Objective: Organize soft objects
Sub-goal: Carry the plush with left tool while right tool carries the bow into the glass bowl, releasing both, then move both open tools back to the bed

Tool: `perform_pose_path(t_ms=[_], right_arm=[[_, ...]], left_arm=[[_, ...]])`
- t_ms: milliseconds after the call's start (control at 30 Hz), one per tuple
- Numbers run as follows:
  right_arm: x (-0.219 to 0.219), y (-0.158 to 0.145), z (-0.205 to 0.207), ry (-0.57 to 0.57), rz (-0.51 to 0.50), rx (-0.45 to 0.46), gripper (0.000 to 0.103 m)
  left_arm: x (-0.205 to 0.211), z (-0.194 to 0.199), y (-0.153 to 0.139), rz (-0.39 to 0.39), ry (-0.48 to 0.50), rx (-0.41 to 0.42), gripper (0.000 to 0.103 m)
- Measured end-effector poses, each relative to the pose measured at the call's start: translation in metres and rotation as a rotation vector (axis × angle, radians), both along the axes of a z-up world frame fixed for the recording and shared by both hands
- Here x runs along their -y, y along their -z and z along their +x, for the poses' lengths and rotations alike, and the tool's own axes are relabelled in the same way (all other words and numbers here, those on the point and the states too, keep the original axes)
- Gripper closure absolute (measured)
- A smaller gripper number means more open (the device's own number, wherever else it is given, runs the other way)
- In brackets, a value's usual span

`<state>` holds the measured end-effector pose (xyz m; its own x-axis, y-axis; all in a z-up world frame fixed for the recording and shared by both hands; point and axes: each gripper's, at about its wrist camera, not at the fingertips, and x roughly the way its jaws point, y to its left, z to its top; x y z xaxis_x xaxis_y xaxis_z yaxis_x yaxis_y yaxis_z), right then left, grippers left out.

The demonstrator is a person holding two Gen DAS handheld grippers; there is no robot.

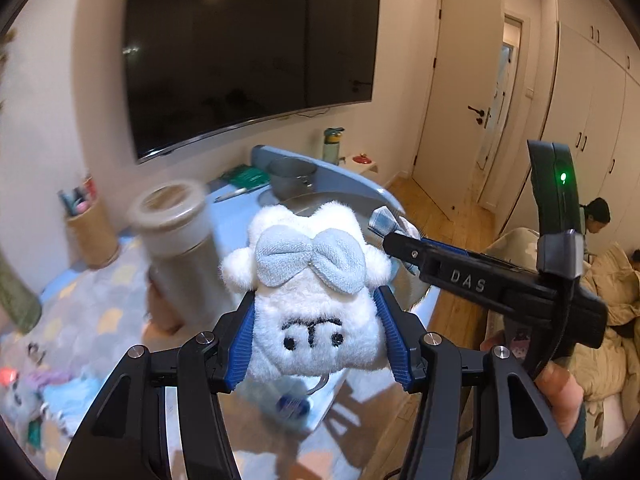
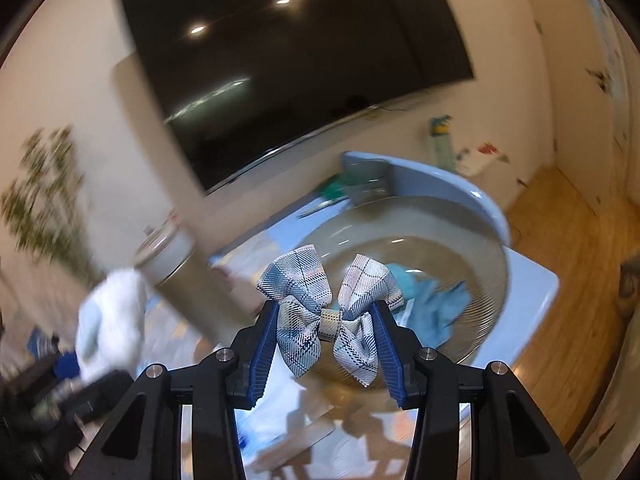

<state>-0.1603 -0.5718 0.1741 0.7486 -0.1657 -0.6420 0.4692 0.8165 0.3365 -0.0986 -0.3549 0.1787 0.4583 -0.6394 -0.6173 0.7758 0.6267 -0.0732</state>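
My left gripper (image 1: 316, 312) is shut on a white plush toy (image 1: 316, 300) with a pale blue bow and a stitched face, held upside down above the blue table. My right gripper (image 2: 325, 320) is shut on a blue and grey plaid fabric bow (image 2: 326, 316), held over a large grey bowl (image 2: 472, 240) that holds a blue cloth (image 2: 436, 304). The right gripper (image 1: 380, 228) also reaches in from the right in the left wrist view, with the plaid bow (image 1: 382, 218) at its tip. The white plush (image 2: 112, 316) shows blurred at the left of the right wrist view.
A tall beige canister (image 1: 176, 248) stands left of the bowl on the blue table (image 1: 236, 208). A small metal pot (image 1: 290, 178), a pen and a green item lie behind. A large TV (image 1: 248, 48) hangs on the wall. Toys (image 1: 24, 396) lie on the patterned mat. A person sits at right.
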Motion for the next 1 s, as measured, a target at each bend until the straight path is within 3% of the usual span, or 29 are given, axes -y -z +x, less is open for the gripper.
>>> perform_pose_path(t_ms=[133, 333, 433, 500, 533, 667, 767, 1000], right_arm=[[0.034, -0.001, 0.001, 0.052, 0.041, 0.002, 0.057], [0.068, 0.009, 0.011, 0.105, 0.087, -0.021, 0.055], [0.086, 0.026, 0.021, 0.105, 0.183, -0.027, 0.052], [0.096, 0.038, 0.027, 0.112, 0.232, -0.043, 0.045], [0.099, 0.043, 0.025, 0.116, 0.257, -0.048, 0.037], [0.104, 0.051, 0.013, 0.084, 0.375, 0.028, 0.033], [0.099, 0.045, 0.0, 0.101, 0.344, 0.031, 0.026], [0.077, 0.029, -0.017, 0.067, 0.318, 0.054, 0.025]], left_arm=[[0.008, 0.015, 0.003, 0.017, 0.011, -0.007, 0.05], [0.056, 0.036, 0.024, 0.059, -0.024, -0.033, 0.049], [0.072, 0.049, 0.037, 0.077, -0.043, -0.062, 0.042], [0.078, 0.053, 0.042, 0.082, -0.057, -0.06, 0.028], [0.079, 0.052, 0.044, 0.087, -0.062, -0.058, 0.027], [0.075, 0.043, 0.046, 0.084, -0.031, -0.074, 0.025], [0.072, 0.033, 0.042, 0.081, -0.016, -0.053, 0.023], [0.03, 0.005, 0.016, 0.027, 0.005, -0.012, 0.023]])
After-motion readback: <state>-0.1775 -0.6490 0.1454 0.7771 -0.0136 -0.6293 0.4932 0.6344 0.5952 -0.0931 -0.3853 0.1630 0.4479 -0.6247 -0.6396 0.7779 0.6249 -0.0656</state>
